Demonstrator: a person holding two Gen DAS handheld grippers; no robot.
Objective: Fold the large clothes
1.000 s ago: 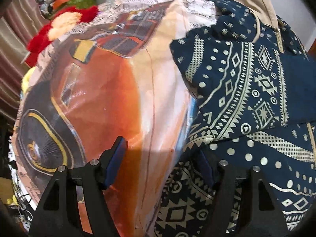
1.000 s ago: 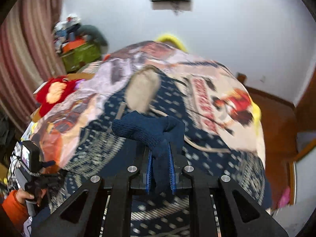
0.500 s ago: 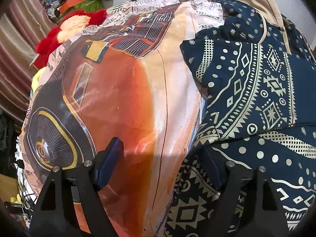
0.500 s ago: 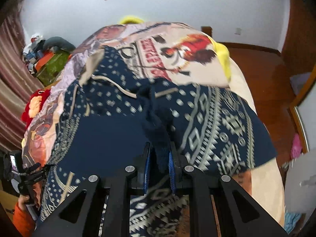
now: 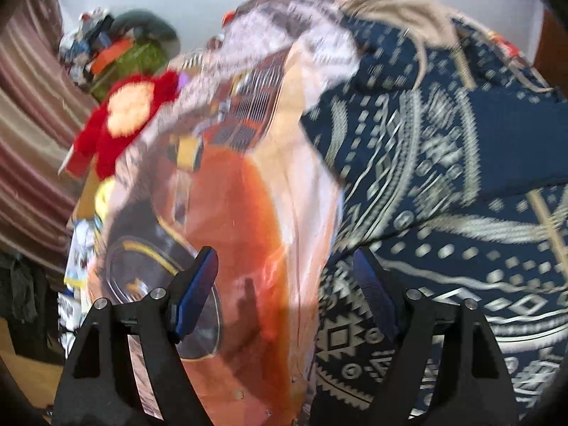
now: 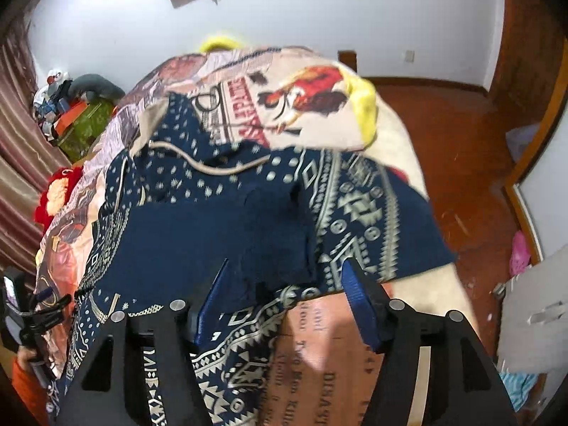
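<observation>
A navy hoodie (image 6: 198,241) with cream geometric print lies spread on the bed's printed cover (image 6: 305,99). One sleeve (image 6: 369,213) is folded in across the body, and its plain navy cuff (image 6: 273,248) rests on the chest. My right gripper (image 6: 285,262) hovers just over that cuff. Its jaws are opening, and the pads stand apart from the cloth. My left gripper (image 5: 284,254) is open over the orange part of the cover (image 5: 241,195), at the hoodie's (image 5: 443,177) left edge, holding nothing. The right wrist view also shows the left gripper (image 6: 32,316) in a hand with an orange sleeve (image 6: 25,383).
A red plush toy (image 5: 131,110) lies at the bed's far left beside a striped curtain (image 5: 32,124). Behind it is a heap of bags and boxes (image 5: 120,49). A yellow pillow (image 6: 362,106) sits near the head end. Wooden floor (image 6: 468,163) runs along the bed's right side.
My right gripper carried the sleeve cuff across the hoodie, lowered it and let go, its jaws now apart. My left gripper rose a little, staying open.
</observation>
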